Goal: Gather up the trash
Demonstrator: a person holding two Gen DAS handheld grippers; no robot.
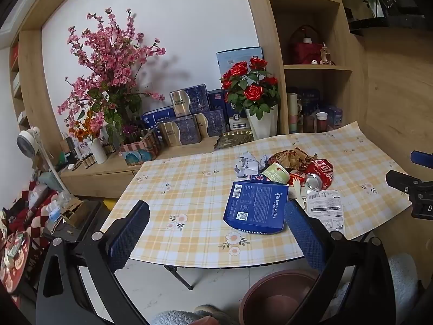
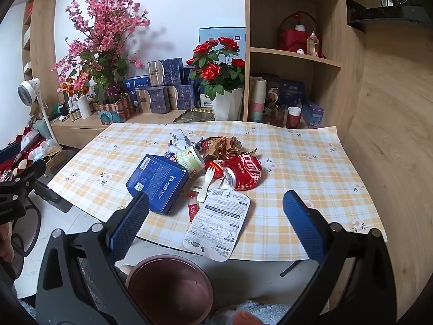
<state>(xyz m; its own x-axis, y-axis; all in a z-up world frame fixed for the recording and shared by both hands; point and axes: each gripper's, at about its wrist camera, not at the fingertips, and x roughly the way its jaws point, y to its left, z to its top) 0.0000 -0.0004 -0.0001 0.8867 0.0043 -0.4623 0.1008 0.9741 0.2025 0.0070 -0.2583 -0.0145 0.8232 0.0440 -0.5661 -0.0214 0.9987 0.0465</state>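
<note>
"luckin coffee" on blue box (image 2: 158, 182), "YOGURT" lettering on green cup (image 1: 275, 173), other print unreadable

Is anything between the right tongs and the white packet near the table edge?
No. The right tongs hang open above the white packet, with nothing between. The brown bin sits on the floor just below the table edge, also unblocked.

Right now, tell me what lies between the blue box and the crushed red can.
A white plastic fork, seen best in the right wrist view, between the blue box and red can.
</note>
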